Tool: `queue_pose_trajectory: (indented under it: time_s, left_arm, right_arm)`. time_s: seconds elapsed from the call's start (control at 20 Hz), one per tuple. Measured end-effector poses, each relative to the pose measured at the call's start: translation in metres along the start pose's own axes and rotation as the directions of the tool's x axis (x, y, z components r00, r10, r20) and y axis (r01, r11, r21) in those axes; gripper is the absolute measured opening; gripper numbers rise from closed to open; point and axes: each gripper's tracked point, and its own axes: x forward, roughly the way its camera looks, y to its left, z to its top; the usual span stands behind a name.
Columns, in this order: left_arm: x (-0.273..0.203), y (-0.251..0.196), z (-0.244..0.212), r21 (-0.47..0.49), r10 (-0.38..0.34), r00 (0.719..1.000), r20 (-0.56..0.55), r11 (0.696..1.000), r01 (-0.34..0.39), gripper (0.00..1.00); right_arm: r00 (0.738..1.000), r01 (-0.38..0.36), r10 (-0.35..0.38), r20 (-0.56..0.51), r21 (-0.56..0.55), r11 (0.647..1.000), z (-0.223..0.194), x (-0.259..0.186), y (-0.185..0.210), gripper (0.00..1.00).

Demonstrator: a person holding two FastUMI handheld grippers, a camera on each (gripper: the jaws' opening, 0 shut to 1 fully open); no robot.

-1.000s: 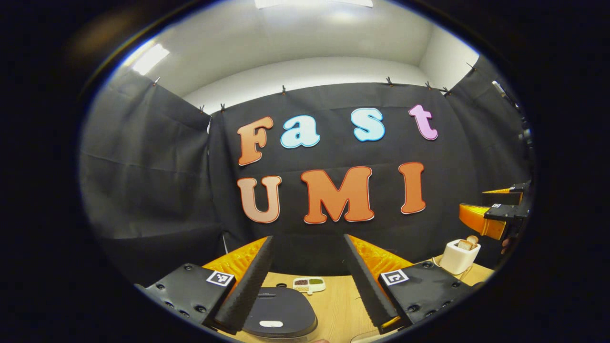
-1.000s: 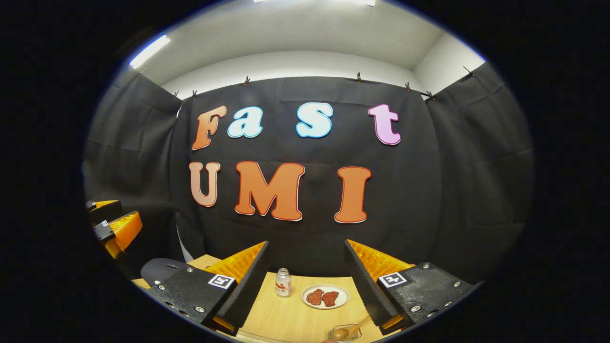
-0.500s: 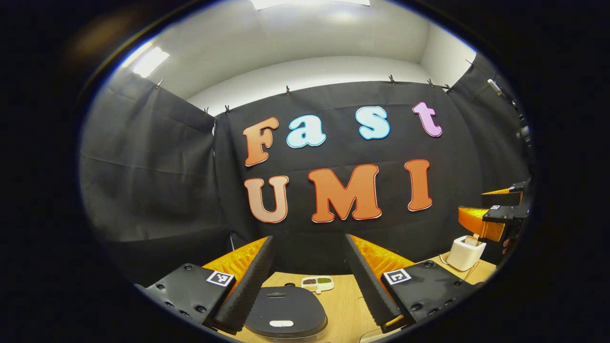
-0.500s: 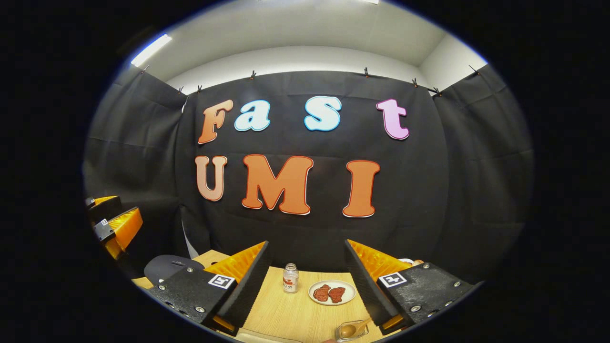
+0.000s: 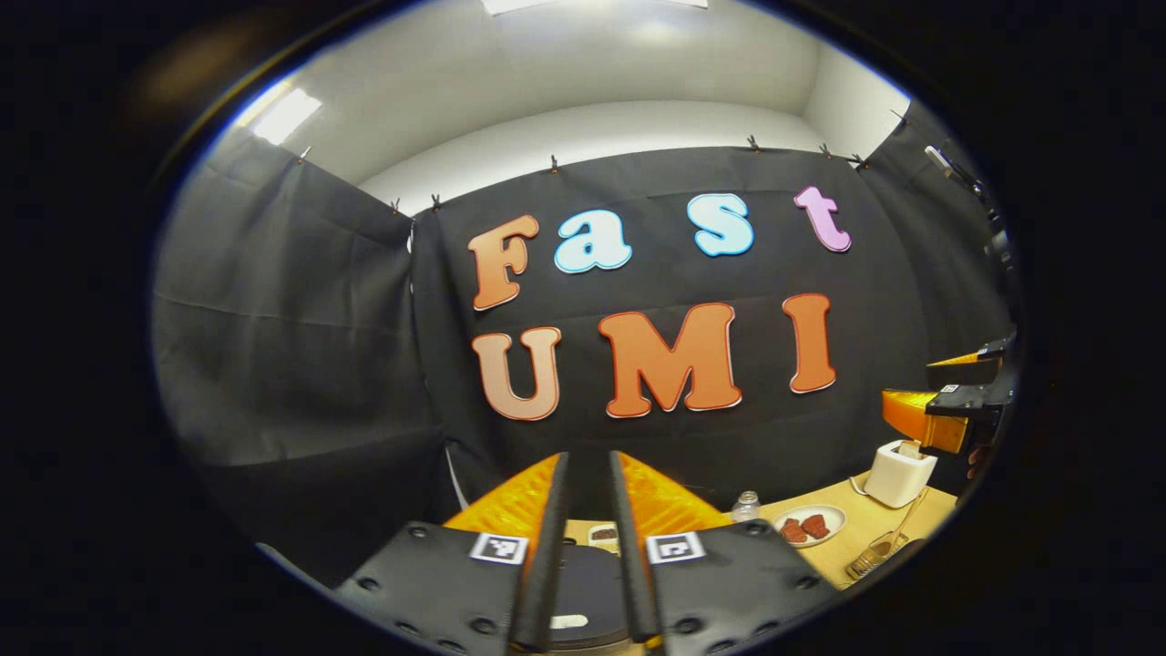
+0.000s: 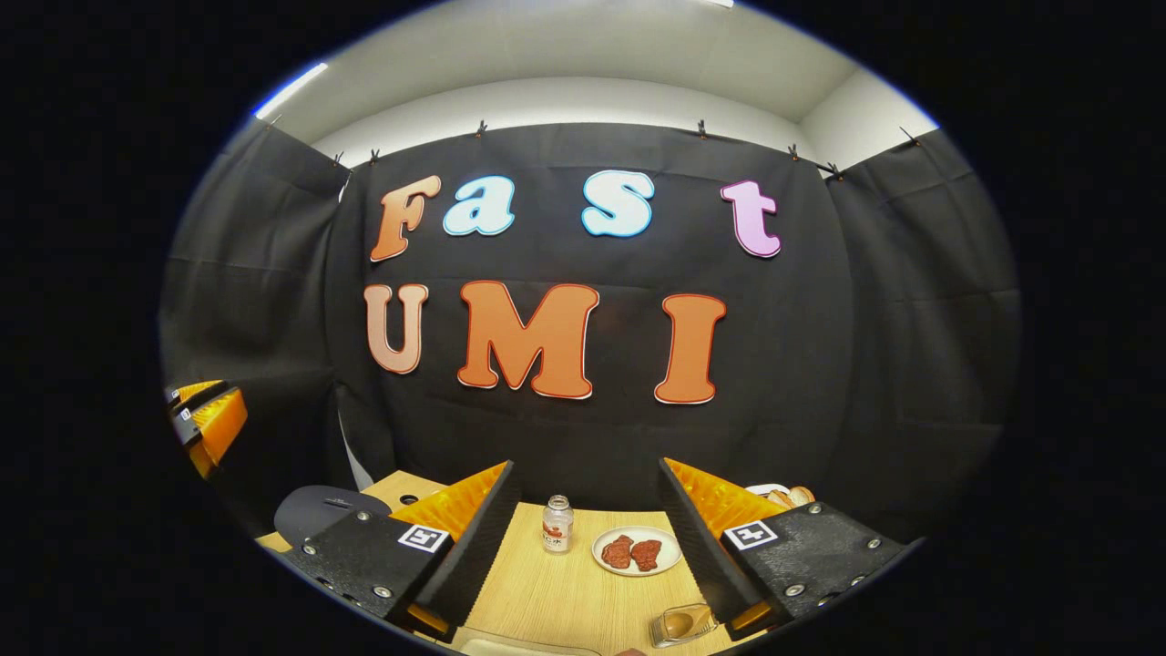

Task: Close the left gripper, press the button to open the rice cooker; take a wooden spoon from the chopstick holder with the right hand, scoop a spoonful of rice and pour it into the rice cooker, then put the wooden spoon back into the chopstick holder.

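My left gripper is shut down to a narrow slit with nothing in it. Through the slit shows the dark rice cooker lid with its white button, below and just ahead. The rice cooker also sits at the table's left in the right gripper view. My right gripper is open and empty above the table. A white chopstick holder stands at the far right, under the right gripper. A wooden spoon rests in a small glass dish.
On the wooden table stand a small bottle and a white plate with two red pieces. A small divided dish lies behind the cooker. My left gripper shows at the left edge. Black cloth walls the booth.
The left gripper's fingers have drawn together from wide open to a narrow slit, and it has swung right. The right gripper has tilted down slightly, staying open.
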Motion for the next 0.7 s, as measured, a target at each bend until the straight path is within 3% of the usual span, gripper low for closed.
queue_pose_trajectory:
  time_s: [0.1, 0.15, 0.2, 0.25, 0.3, 0.35, 0.4, 0.7]
  left_arm:
    - [0.002, 0.005, -0.004, 0.010, 0.008, 1.000, -0.007, 1.000, -0.008, 0.13]
    - [0.005, 0.010, -0.006, 0.012, 0.021, 1.000, -0.014, 1.000, -0.020, 0.13]
    - [0.007, 0.011, -0.010, 0.011, 0.016, 0.999, -0.031, 1.000, -0.015, 0.05]
    - [0.010, 0.008, -0.019, 0.007, 0.005, 0.998, -0.057, 1.000, -0.005, 0.06]
    - [0.013, 0.009, -0.028, 0.005, 0.001, 0.996, -0.091, 1.000, -0.001, 0.00]
    - [0.016, 0.009, -0.037, 0.004, -0.005, 0.992, -0.126, 1.000, 0.005, 0.00]
    - [0.019, 0.009, -0.045, 0.003, -0.008, 0.987, -0.159, 1.000, 0.009, 0.07]
    - [0.035, 0.011, -0.085, -0.020, -0.029, 0.936, -0.352, 1.000, 0.024, 0.07]
  right_arm:
    - [1.000, 0.005, -0.005, -0.005, -0.007, 1.000, -0.001, 0.001, 0.007, 0.97]
    - [1.000, 0.005, -0.005, -0.010, -0.011, 1.000, -0.002, 0.001, 0.009, 0.97]
    - [1.000, 0.006, -0.006, -0.013, -0.016, 1.000, -0.003, 0.001, 0.012, 0.97]
    - [1.000, 0.006, -0.006, -0.017, -0.021, 1.000, -0.004, 0.002, 0.015, 0.97]
    - [1.000, 0.008, -0.009, -0.019, -0.025, 1.000, -0.004, 0.002, 0.017, 0.97]
    - [1.000, 0.010, -0.011, -0.022, -0.029, 1.000, -0.005, 0.003, 0.017, 0.97]
    - [1.000, 0.013, -0.014, -0.025, -0.033, 0.999, -0.006, 0.004, 0.019, 0.97]
    - [0.998, 0.035, -0.037, -0.049, -0.054, 0.998, -0.016, 0.004, 0.017, 0.94]
